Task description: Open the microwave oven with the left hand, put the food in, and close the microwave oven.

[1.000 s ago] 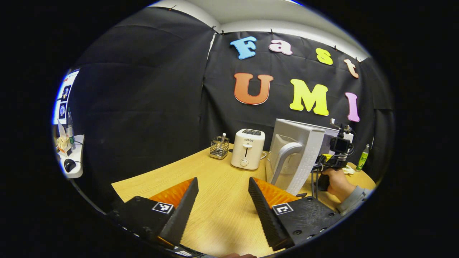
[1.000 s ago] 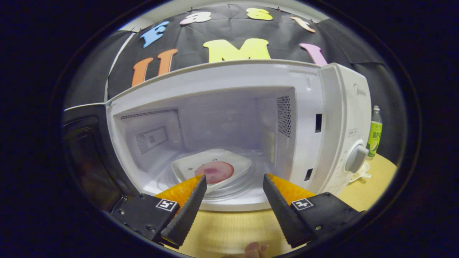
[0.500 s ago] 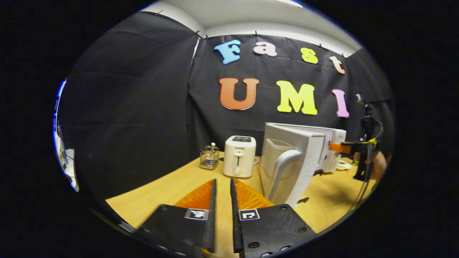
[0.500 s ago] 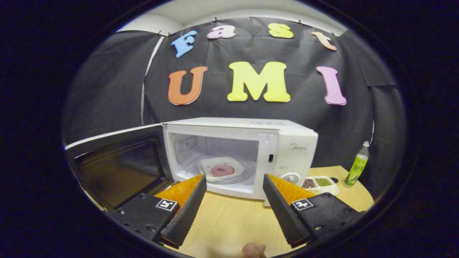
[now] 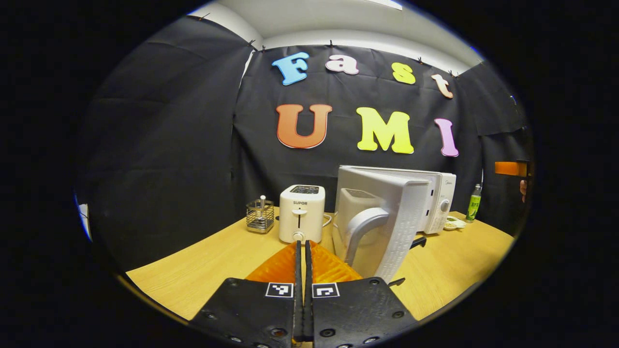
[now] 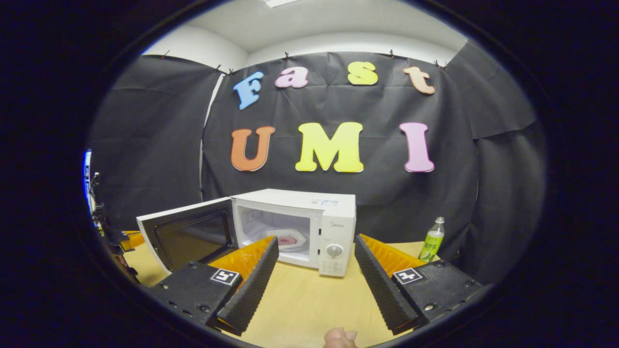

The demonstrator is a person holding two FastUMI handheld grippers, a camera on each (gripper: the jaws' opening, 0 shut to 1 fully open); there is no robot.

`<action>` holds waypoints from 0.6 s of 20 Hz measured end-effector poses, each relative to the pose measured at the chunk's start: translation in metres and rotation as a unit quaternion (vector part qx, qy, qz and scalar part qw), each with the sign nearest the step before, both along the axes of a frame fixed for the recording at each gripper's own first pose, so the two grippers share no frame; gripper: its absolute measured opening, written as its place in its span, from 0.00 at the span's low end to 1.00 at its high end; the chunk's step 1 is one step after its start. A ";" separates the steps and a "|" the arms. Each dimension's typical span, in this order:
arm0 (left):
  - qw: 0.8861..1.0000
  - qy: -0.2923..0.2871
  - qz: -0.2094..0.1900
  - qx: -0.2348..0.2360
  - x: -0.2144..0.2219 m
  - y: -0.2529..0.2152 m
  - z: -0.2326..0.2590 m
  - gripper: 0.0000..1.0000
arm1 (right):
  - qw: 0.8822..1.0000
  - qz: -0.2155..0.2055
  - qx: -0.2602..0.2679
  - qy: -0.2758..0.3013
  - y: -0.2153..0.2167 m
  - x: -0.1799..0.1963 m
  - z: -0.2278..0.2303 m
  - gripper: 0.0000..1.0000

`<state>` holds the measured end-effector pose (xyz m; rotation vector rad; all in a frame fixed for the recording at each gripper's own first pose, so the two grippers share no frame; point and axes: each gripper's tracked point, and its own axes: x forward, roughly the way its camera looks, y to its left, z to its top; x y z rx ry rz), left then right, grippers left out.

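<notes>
- Pale wood table underfoot, spread wide, carrying everything.
- White microwave oven at the back of it, door swung wide to the oven's left side; seen edge-on, with its curved handle, in the left gripper view.
- Food: pink slice on a white plate, already sitting inside the cavity, touching nothing else.
- Only the closing left, by the look of it.
- Left gripper: fingers pressed together, nothing between them, just short of the door's outer face.
- Right gripper: fingers spread wide, empty, well back from the oven.
- Best approach for the shut: closed tips as a blunt pusher, contact on the flat outer panel near the handle side, far from the hinge; steady sweep along the door's arc until the latch catches; no jab, or the light oven may slide on the table.
- Worth keeping the right gripper clear of the door's path.
- Versus a second ago: left fingers gone from wide apart to shut; right gripper pulled out from the cavity mouth to a distant stand-off, oven now small in its view.
- Bystanders: toaster, wire holder, green bottle.
</notes>
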<state>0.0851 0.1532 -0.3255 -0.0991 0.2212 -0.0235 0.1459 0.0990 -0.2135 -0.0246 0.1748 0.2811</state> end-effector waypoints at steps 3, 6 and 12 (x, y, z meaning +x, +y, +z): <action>1.000 -0.003 -0.009 0.009 0.004 -0.021 0.002 0.00 | 1.000 -0.016 0.001 -0.013 -0.030 -0.011 0.014 1.00; 0.999 -0.009 -0.046 -0.005 0.003 -0.055 0.009 0.00 | 0.999 -0.028 0.016 -0.016 -0.056 -0.017 0.021 0.91; 0.989 0.005 -0.145 -0.002 0.016 -0.134 0.003 0.00 | 0.998 -0.049 0.024 -0.033 -0.099 -0.023 0.034 0.92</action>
